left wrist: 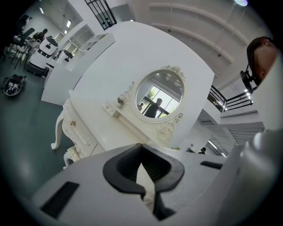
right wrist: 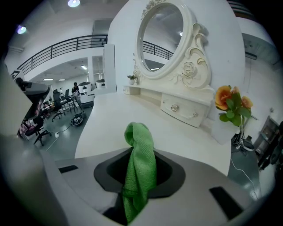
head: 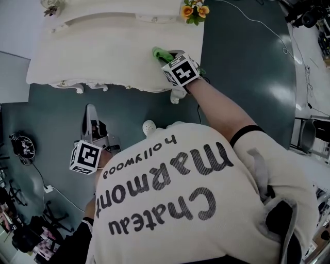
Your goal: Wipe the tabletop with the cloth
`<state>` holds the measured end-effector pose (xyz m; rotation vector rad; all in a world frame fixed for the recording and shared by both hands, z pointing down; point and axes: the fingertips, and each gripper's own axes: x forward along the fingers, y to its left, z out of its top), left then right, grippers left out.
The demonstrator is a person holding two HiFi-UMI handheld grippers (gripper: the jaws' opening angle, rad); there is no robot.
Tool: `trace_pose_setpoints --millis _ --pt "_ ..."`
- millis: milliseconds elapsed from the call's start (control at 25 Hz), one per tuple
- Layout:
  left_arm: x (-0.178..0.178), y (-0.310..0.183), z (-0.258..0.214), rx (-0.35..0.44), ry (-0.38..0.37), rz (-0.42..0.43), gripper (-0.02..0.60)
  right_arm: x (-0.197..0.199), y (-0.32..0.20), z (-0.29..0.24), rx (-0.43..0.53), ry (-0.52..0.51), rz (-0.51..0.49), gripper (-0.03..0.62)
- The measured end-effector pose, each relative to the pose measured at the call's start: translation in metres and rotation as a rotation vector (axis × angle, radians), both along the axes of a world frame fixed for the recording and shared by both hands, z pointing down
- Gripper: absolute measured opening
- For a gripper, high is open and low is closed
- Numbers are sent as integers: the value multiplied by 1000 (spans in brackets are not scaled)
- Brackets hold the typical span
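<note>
The cloth (right wrist: 140,163), in the right gripper (right wrist: 140,187), sits over the near right edge of the tabletop (head: 103,51). Flowers (head: 194,10) stand at its far right corner. The left gripper (head: 92,121) hangs off it, near left.

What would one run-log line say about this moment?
right gripper: shut on crumpled green microfibre cloth, over white dressing-table top | left gripper: shut, empty, over dark teal floor
</note>
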<state>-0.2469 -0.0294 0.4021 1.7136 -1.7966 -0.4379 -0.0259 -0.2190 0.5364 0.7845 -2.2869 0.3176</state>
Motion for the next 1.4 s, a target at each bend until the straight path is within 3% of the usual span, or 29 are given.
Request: trace_pose_setpoints --millis 440,600,800,1160,1240,1400 --pt "35 -9 -5 8 1 59 8 53 3 2 73 20 49 95" --pt "37 -10 -3 5 5 65 8 77 3 3 82 14 111 95" --pt "40 -12 -7 13 -6 84 8 107 8 2 60 -64 224 96" --pt "24 -8 -10 20 -4 49 8 126 15 0 39 -94 264 95" --pt "16 1 -6 10 -1 20 8 127 15 0 10 -97 273 97" --pt "-2 20 0 3 3 -39 8 126 10 -5 -166 -128 332 97"
